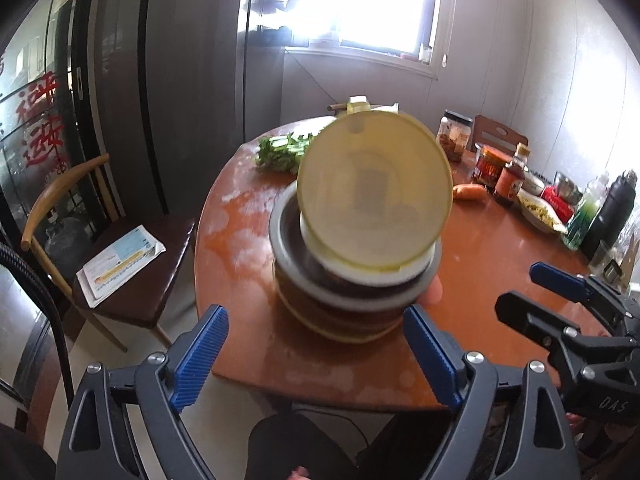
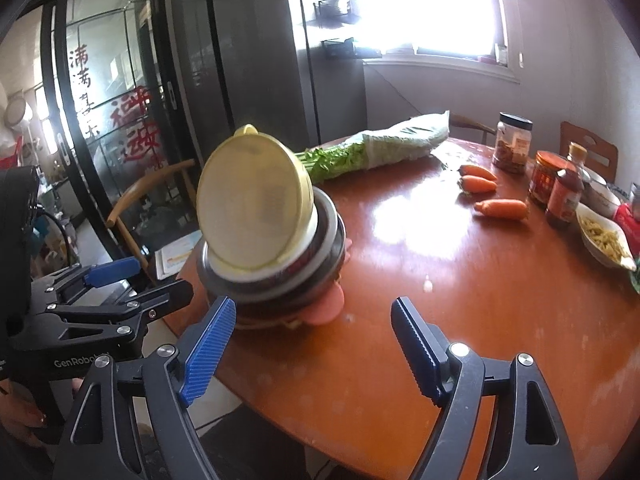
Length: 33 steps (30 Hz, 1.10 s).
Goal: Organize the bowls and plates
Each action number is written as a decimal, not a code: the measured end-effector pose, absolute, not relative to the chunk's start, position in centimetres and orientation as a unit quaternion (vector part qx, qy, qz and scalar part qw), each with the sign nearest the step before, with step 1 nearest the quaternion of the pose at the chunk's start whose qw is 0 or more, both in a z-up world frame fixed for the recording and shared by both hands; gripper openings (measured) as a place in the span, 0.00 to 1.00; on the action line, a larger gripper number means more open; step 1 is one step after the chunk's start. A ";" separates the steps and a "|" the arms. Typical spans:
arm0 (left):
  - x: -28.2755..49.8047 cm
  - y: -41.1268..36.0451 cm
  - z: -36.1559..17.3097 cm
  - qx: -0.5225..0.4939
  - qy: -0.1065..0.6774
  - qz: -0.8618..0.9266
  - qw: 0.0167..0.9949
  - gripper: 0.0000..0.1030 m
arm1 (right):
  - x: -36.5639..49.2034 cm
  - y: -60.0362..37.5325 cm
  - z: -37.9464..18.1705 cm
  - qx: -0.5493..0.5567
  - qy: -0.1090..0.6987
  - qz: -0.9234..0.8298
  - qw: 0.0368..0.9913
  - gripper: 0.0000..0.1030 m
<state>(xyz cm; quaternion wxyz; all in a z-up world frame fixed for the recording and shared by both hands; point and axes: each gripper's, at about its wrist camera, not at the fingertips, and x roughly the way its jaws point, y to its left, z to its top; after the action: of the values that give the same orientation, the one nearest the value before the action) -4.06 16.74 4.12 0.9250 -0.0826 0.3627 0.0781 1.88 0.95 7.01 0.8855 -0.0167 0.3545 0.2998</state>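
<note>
A stack of bowls and plates (image 1: 352, 292) stands near the front left edge of the round wooden table (image 1: 500, 264). On top a yellow bowl (image 1: 374, 192) leans tilted, its inside facing me, over a white bowl and a grey-rimmed dark bowl. The stack also shows in the right wrist view (image 2: 276, 264), with the yellow bowl (image 2: 252, 204) and a pink piece (image 2: 328, 304) at its base. My left gripper (image 1: 316, 356) is open and empty just in front of the stack. My right gripper (image 2: 312, 348) is open and empty, to the right of the stack.
Celery (image 2: 332, 160) and a wrapped cabbage (image 2: 404, 136) lie behind the stack. Carrots (image 2: 500, 208), jars (image 2: 512, 142), sauce bottles (image 2: 564, 196) and a dish of food (image 2: 604, 236) crowd the table's right. A wooden chair with papers (image 1: 120, 264) stands left of the table.
</note>
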 end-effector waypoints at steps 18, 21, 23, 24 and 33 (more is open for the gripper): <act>-8.5 14.8 -0.5 -0.078 0.366 0.096 0.922 0.87 | -4.7 -0.6 2.5 0.011 0.347 0.271 0.898 0.80; -8.8 14.7 -1.0 -0.078 0.368 0.099 0.921 0.87 | -5.3 -0.6 1.7 0.006 0.354 0.260 0.898 0.80; -9.0 14.7 -1.3 -0.077 0.369 0.106 0.920 0.87 | -5.6 -0.4 1.2 0.003 0.358 0.261 0.897 0.80; -9.1 14.7 -1.4 -0.075 0.369 0.111 0.920 0.87 | -5.7 -0.4 1.1 0.002 0.359 0.260 0.896 0.80; -9.3 14.4 -2.4 -0.073 0.376 0.113 0.917 0.87 | -5.7 -1.0 0.7 0.010 0.349 0.246 0.904 0.80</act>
<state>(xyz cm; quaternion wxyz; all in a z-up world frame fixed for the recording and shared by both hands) -9.33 14.44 -2.40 0.9169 -0.0731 0.3756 0.1132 -5.75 -0.96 0.71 0.9041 0.0102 0.3492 0.2463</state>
